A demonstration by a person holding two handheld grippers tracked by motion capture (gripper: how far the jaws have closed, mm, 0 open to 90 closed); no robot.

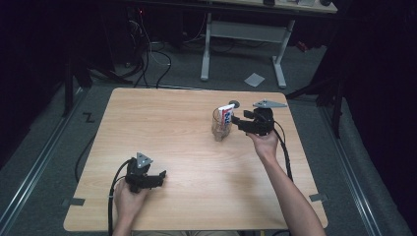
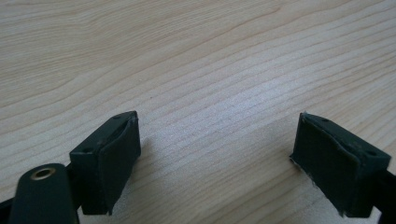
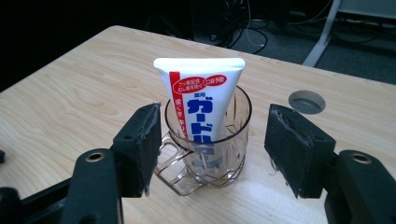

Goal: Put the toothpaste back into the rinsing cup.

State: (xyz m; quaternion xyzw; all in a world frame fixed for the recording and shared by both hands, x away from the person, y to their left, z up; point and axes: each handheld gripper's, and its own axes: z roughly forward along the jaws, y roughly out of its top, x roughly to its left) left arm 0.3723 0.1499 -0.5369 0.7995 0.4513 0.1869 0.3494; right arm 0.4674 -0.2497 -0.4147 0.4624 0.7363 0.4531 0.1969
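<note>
A clear plastic cup (image 1: 221,129) (image 3: 205,154) with a handle stands on the wooden table (image 1: 187,147). A white toothpaste tube (image 1: 226,116) (image 3: 201,100) with red and blue print stands upright inside it. My right gripper (image 1: 237,121) (image 3: 210,151) is just right of the cup in the high view. Its jaws stand apart on either side of the cup and tube, and the pads (image 3: 140,147) press on neither. My left gripper (image 1: 158,178) (image 2: 215,158) rests low near the table's front left, open over bare wood with nothing between its pads (image 2: 114,158).
A round grommet hole (image 1: 234,103) (image 3: 307,101) sits in the tabletop behind the cup. Beyond the far edge stand a white desk frame (image 1: 243,34) and loose cables (image 1: 147,54) on the dark floor. A paper scrap (image 1: 254,79) lies there too.
</note>
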